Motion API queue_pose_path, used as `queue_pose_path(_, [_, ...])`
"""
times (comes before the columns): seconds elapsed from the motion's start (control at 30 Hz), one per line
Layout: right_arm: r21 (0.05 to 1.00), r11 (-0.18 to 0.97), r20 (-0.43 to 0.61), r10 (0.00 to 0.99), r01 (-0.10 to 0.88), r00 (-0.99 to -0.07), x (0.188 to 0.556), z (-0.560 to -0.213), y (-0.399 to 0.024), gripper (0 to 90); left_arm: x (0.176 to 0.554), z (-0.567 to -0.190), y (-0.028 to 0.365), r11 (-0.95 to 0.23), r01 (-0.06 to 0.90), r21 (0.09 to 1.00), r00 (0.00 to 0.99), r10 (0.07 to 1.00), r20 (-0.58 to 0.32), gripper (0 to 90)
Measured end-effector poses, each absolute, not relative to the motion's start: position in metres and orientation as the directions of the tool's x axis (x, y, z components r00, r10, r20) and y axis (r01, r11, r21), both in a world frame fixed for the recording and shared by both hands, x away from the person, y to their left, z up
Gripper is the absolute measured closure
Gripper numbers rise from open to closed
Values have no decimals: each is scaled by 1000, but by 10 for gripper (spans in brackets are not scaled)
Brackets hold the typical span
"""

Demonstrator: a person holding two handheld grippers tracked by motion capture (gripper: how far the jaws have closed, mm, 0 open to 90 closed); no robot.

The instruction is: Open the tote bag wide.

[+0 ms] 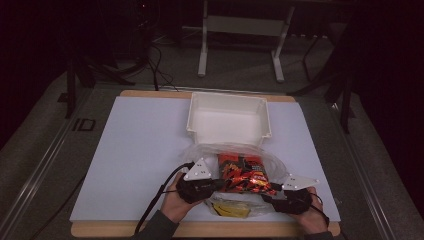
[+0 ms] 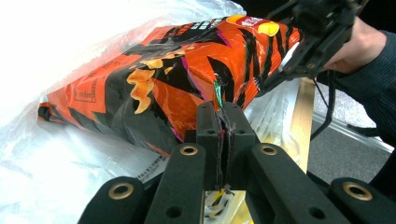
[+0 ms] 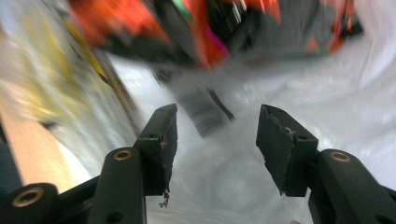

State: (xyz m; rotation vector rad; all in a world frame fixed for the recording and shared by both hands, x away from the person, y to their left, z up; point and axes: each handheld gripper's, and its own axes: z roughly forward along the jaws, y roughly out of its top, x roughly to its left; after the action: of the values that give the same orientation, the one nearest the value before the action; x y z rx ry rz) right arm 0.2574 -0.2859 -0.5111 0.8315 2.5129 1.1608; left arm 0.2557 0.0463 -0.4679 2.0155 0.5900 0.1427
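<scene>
The high view was dim, its surroundings nearly black beyond the pale table [image 1: 140, 150], while the left gripper view was sharp with glare bleaching the plastic bag [image 2: 56, 37], and the right gripper view was motion-blurred.

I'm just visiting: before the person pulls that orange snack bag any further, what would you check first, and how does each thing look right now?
1. Left tool clamped on the snack bag edge: ok.
2. Right tool holding something: not ok, jaws apart with nothing between them.
3. Snack bag free of the clear plastic bag: not ok, plastic lies around it.
4. White bin has room: ok, looks empty.
5. Yellow packet out of the way: cannot tell, it lies under the plastic near both tools.
</scene>
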Motion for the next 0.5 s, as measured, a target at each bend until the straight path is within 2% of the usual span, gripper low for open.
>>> queue_pose_path(0.17, [795, 493, -9, 592, 354, -806, 256, -499, -281, 475, 254, -467, 45, -411, 311, 857, 880, 465, -96, 827])
queue_pose_path(0.2, [803, 483, -11, 598, 350, -801, 257, -497, -280, 474, 253, -467, 46, -415, 298, 860, 878, 473, -76, 795])
queue_pose_path(0.27, [810, 472, -10, 605, 348, -796, 258, -494, -280, 467, 252, -467, 48, -429, 258, 865, 869, 495, -14, 659])
queue_pose_path(0.33, [816, 461, -10, 613, 348, -790, 260, -492, -280, 463, 251, -469, 53, -425, 234, 874, 872, 489, 5, 555])
queue_pose_path(0.4, [821, 453, -7, 618, 348, -786, 261, -491, -280, 463, 251, -471, 57, -435, 219, 873, 876, 482, 21, 478])
queue_pose_path(0.5, [828, 439, -5, 628, 349, -778, 263, -488, -280, 461, 251, -476, 60, -465, 191, 865, 877, 476, 62, 414])
